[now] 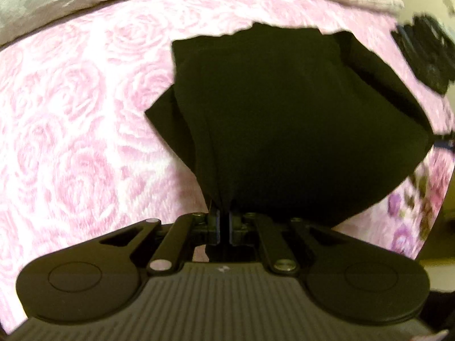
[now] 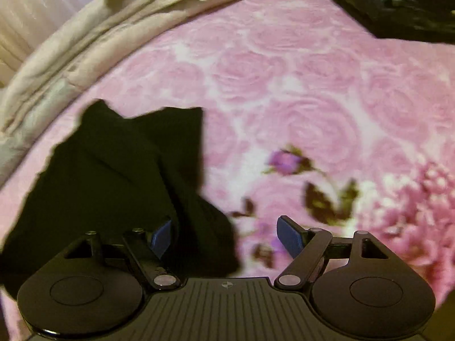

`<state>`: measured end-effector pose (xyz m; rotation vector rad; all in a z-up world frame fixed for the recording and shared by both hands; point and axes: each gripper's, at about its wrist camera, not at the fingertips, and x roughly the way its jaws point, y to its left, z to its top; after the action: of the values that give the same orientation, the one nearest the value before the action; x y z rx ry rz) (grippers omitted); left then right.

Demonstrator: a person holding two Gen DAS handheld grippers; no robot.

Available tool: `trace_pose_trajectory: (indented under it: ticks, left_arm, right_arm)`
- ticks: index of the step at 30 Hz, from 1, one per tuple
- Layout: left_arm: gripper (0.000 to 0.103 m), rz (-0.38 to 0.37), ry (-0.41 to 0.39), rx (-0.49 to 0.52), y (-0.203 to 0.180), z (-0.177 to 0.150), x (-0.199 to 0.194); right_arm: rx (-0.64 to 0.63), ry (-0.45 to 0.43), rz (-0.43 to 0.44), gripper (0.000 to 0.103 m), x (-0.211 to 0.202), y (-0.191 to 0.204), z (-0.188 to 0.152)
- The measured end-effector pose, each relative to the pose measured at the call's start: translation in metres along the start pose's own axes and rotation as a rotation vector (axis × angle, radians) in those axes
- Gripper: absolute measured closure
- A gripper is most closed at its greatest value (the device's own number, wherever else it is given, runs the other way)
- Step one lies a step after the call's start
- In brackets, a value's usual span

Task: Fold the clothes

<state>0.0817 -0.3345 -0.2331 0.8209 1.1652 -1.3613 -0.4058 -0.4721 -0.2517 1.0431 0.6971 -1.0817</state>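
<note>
Left claw (image 1: 224, 221) pinches black garment (image 1: 284, 119), long axis running away

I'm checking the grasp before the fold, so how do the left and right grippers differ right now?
The left gripper is shut, pinching a gathered edge of the black garment; the right gripper is open. Cloth hangs taut from the left gripper's closed fingers, while the right gripper's blue pads stand wide apart, with a fold of the garment beside its left pad only. Both point down at the pink rose blanket and share the same black build.
</note>
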Motion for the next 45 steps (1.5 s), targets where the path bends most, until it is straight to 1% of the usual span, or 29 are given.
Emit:
trace_pose_trajectory:
  ticks: [3,5,7,9,11,14,16,17,18,20,21,23,24,25,27,29,31,32,34,35,36,39,41,45]
  left_arm:
    - [0.095,0.033,0.039,0.057,-0.010,-0.004,0.008]
    - [0.092,0.056,0.056,0.066,-0.015,-0.008,0.011]
    - [0.091,0.072,0.062,0.061,-0.018,-0.011,0.010]
    - [0.091,0.102,0.056,0.069,-0.025,-0.012,0.005]
    - [0.091,0.144,0.039,0.105,-0.036,-0.014,-0.004]
    - [0.091,0.199,-0.005,0.200,-0.062,-0.020,-0.021]
    - [0.091,0.218,-0.041,0.291,-0.085,-0.024,-0.027]
    - [0.089,0.222,-0.052,0.342,-0.099,-0.026,-0.026]
    - [0.088,0.217,-0.057,0.392,-0.113,-0.027,-0.022]
    - [0.083,0.206,-0.061,0.485,-0.141,-0.029,-0.011]
    - [0.082,0.199,-0.054,0.513,-0.152,-0.028,0.000]
    - [0.081,0.184,-0.038,0.570,-0.174,-0.025,0.021]
    - [0.081,0.181,-0.027,0.584,-0.181,-0.024,0.031]
    - [0.081,0.186,-0.009,0.577,-0.180,-0.024,0.040]
    - [0.081,0.196,0.026,0.562,-0.178,-0.023,0.058]
    - [0.081,0.206,0.057,0.550,-0.176,-0.022,0.073]
    - [0.080,0.211,0.063,0.549,-0.173,-0.023,0.071]
    - [0.080,0.210,0.062,0.547,-0.171,-0.023,0.069]
    - [0.080,0.213,0.053,0.542,-0.167,-0.022,0.062]
    - [0.080,0.212,0.045,0.530,-0.165,-0.020,0.058]
    - [0.080,0.210,0.034,0.512,-0.162,-0.016,0.055]
    - [0.080,0.210,-0.008,0.448,-0.152,0.002,0.044]
    - [0.077,0.209,-0.037,0.407,-0.144,0.017,0.041]
    - [0.074,0.213,-0.076,0.358,-0.127,0.044,0.045]
  right_arm:
    - [-0.164,0.020,0.070,0.026,-0.007,0.018,-0.005]
    - [-0.320,0.040,0.046,0.026,-0.011,0.026,-0.018]
    - [-0.397,0.060,0.002,0.026,-0.010,0.027,-0.032]
    - [-0.474,0.061,-0.048,0.026,-0.008,0.027,-0.044]
    - [-0.514,0.057,-0.051,0.026,0.000,0.027,-0.052]
    - [-0.561,0.053,-0.051,0.026,0.017,0.025,-0.062]
    - [-0.574,0.038,-0.039,0.026,0.028,0.020,-0.061]
    - [-0.575,0.036,-0.024,0.028,0.032,0.017,-0.059]
    - [-0.585,0.043,-0.011,0.049,0.035,0.015,-0.058]
    - [-0.598,0.054,0.016,0.078,0.037,0.009,-0.051]
    - [-0.600,0.057,0.031,0.092,0.035,0.004,-0.046]
    - [-0.602,0.061,0.060,0.096,0.032,-0.006,-0.036]
    - [-0.534,0.049,0.059,0.098,0.029,-0.022,-0.025]
    - [-0.461,0.036,0.057,0.098,0.026,-0.038,-0.013]
    - [-0.466,0.051,0.074,0.098,0.026,-0.048,-0.007]
    - [-0.542,0.057,0.075,0.097,0.023,-0.040,-0.011]
    - [-0.510,0.062,0.075,0.097,0.021,-0.042,-0.010]
    - [-0.475,0.054,0.044,0.097,0.019,-0.045,-0.009]
    - [-0.422,0.040,0.000,0.077,0.012,-0.052,-0.005]
    - [-0.403,0.035,-0.013,0.047,0.007,-0.054,-0.004]
    - [-0.409,0.016,-0.014,0.031,0.000,-0.053,-0.002]
    - [-0.453,-0.025,0.025,0.031,-0.013,-0.034,0.006]
    - [-0.482,-0.041,0.073,0.031,-0.010,-0.014,0.016]
    - [-0.554,-0.055,0.150,0.031,0.024,0.037,0.039]
